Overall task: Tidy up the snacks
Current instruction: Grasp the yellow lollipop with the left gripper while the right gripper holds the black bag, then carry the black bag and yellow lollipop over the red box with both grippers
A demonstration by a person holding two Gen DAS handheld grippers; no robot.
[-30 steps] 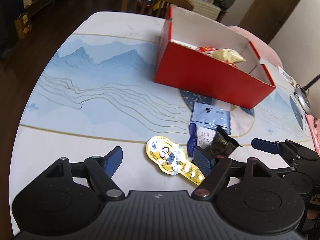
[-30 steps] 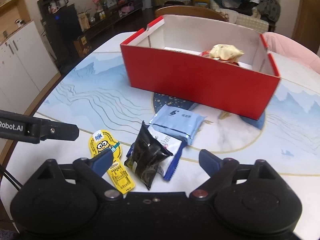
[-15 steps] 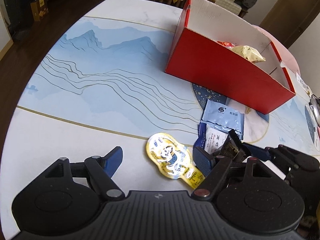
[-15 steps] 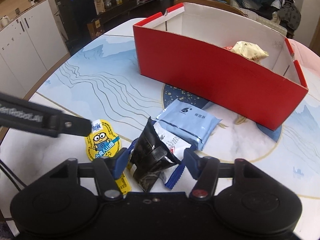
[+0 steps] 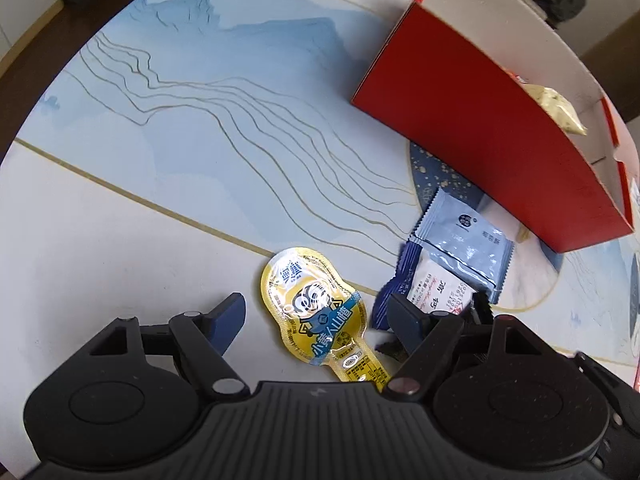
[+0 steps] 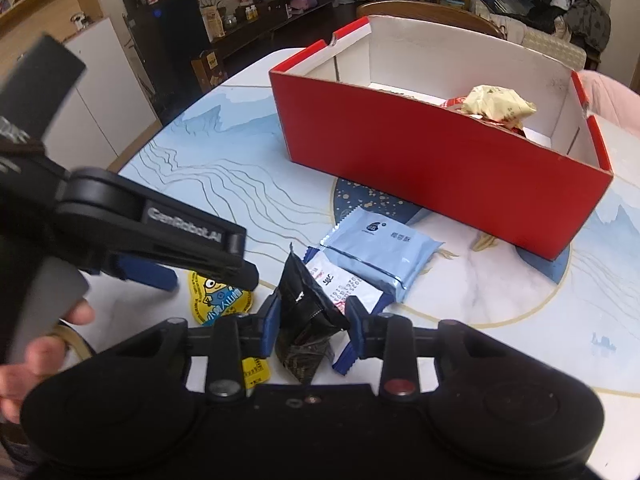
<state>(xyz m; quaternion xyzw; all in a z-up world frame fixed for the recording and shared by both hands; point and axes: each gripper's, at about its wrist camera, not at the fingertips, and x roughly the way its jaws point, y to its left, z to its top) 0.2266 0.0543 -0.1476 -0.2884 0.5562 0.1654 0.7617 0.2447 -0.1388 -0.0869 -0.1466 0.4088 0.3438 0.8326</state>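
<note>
Since a second ago the right gripper has narrowed from wide open to pinching the black snack packet, and the left gripper has come forward and lower over the table, its jaws spread as before. Nearest the right wrist camera, the blue pads press both sides of the crumpled black packet, which stands up between them. The left gripper's fingers sit wide apart on either side of the yellow cartoon pouch, which lies flat on the table between them; whether they touch it cannot be told. From the right view that gripper's arm crosses over the top of the same yellow pouch, with the person's hand at the left edge. Just beyond the black packet lies a white and blue wrapper, partly under a pale blue packet that rests on top of it. Farther back stands the red box, open on top, with a cream-yellow packet showing inside at its right end. Behind the table are a wooden chair and dark cabinets
</note>
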